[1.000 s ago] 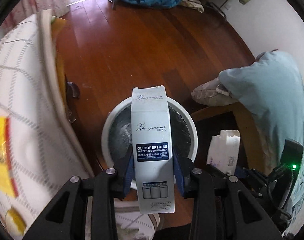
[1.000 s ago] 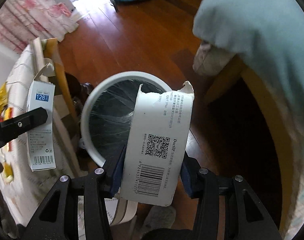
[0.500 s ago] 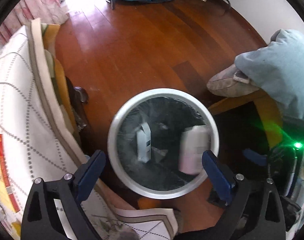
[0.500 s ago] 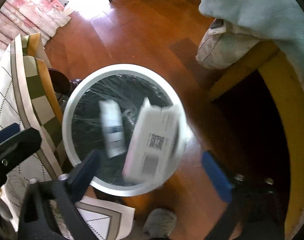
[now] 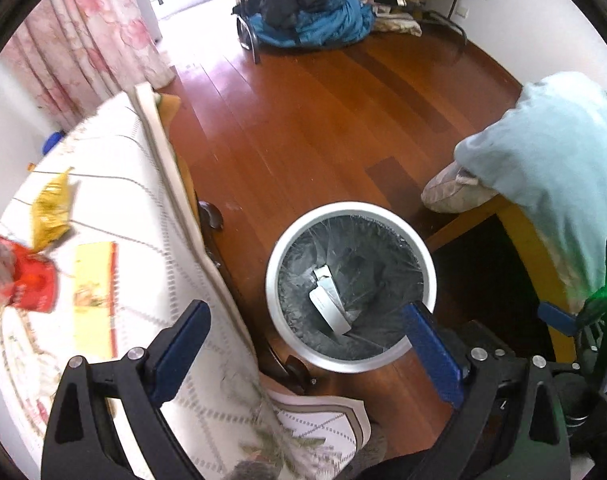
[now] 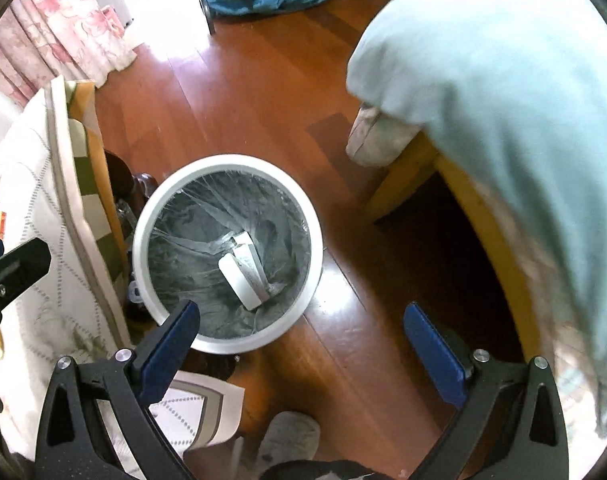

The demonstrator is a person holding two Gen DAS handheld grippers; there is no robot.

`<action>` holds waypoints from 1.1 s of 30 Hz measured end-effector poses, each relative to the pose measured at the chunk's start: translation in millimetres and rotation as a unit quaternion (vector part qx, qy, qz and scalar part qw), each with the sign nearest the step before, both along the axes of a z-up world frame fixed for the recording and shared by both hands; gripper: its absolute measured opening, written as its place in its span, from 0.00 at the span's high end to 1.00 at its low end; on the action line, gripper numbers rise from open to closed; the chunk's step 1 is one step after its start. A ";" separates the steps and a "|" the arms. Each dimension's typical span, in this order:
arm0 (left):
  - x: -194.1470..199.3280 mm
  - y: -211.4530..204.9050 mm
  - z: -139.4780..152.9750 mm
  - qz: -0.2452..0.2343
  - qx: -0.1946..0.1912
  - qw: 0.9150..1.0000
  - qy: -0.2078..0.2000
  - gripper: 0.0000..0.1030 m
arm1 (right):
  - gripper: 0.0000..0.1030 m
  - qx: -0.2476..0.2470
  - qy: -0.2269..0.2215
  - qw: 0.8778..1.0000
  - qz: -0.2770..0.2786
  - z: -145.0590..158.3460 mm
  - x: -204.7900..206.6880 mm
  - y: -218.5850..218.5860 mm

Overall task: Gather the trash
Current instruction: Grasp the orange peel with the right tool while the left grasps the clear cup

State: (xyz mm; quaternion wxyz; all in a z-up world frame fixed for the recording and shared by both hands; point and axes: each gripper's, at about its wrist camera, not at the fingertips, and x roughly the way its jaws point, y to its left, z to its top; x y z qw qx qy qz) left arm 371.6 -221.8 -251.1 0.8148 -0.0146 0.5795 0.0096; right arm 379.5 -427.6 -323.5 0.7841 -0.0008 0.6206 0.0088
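Note:
A round white bin [image 5: 272, 292] [image 6: 143, 256] lined with a dark bag stands on the wooden floor. Two white boxes [image 5: 329, 306] [image 6: 243, 274] lie at its bottom, one across the other. My left gripper [image 5: 303, 350] hangs open above the bin's near rim and the table edge, nothing between its blue pads. My right gripper [image 6: 301, 346] is open too, over the floor just right of the bin. On the table at the left lie a gold wrapper [image 5: 51, 210], a red wrapper [image 5: 19, 276] and a yellow packet [image 5: 93, 300].
A table with a white patterned cloth [image 5: 143, 208] [image 6: 43, 208] borders the bin on the left. A yellow wooden stool under a pale blue cloth [image 5: 551, 168] [image 6: 503, 120] stands on the right. Clothes are piled at the far end of the room [image 5: 311, 20].
Both grippers let go of their white boxes, which dropped into the bin. Both pairs of jaws opened wide, and the left hand rose and swung left, bringing the tabletop into view.

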 end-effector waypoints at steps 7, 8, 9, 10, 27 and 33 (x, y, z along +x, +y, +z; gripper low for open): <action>-38.4 7.3 63.1 0.010 0.001 0.999 -0.042 0.04 | 0.00 0.007 -0.045 0.999 0.000 73.7 -36.1 -2.8; -41.8 8.1 68.3 0.012 -0.001 0.999 -0.046 0.04 | 0.00 0.008 -0.050 0.999 0.001 82.4 -40.1 -3.3; -46.4 9.2 76.0 0.014 -0.001 0.999 -0.051 0.04 | 0.00 0.011 -0.055 0.998 0.001 91.9 -44.0 -3.9; -51.0 10.9 83.1 0.015 -0.001 0.998 -0.057 0.04 | 0.00 0.014 -0.062 0.998 0.000 102.4 -49.2 -3.7; -134.0 128.9 143.6 0.144 0.036 0.983 -0.109 0.04 | 0.00 0.101 -0.114 0.986 0.060 204.2 -111.9 86.4; -174.6 218.9 80.6 0.234 0.062 0.969 -0.042 0.04 | 0.00 0.135 -0.064 0.983 0.111 155.4 -111.0 175.9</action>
